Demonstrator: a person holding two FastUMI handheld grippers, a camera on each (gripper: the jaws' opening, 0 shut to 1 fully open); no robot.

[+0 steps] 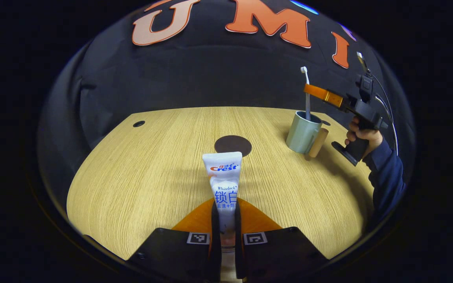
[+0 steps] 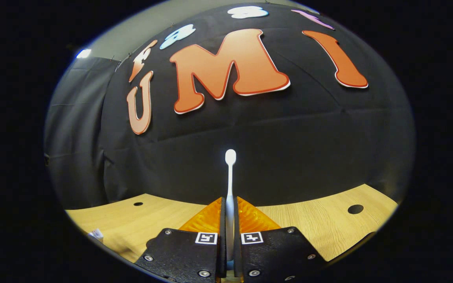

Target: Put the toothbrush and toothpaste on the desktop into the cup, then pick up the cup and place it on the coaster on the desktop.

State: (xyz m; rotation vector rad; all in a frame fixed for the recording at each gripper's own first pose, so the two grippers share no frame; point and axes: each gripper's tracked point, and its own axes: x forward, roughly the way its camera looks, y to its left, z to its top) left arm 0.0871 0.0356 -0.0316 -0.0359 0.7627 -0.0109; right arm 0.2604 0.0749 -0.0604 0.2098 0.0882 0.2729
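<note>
A white toothpaste tube point(image 1: 225, 184) points away from me over the table, with my left gripper point(image 1: 225, 204) shut on its lower part. Beyond its far end a dark round coaster point(image 1: 232, 144) lies flat on the wood. At the right stands a pale green cup point(image 1: 302, 137) with a wooden handle point(image 1: 318, 143). A white toothbrush point(image 1: 307, 100) stands upright with its lower end inside the cup's mouth. My right gripper point(image 1: 308, 89) is shut on its shaft, held by a hand point(image 1: 362, 135). In the right gripper view the toothbrush point(image 2: 230, 173) rises from between my shut right gripper point(image 2: 229, 206).
The wooden table point(image 1: 140, 184) has a small hole point(image 1: 139, 124) at its far left and another hole point(image 2: 355, 209) near its right side. A blue sleeve point(image 1: 385, 177) reaches in along the table's right edge. Black cloth hangs behind the table.
</note>
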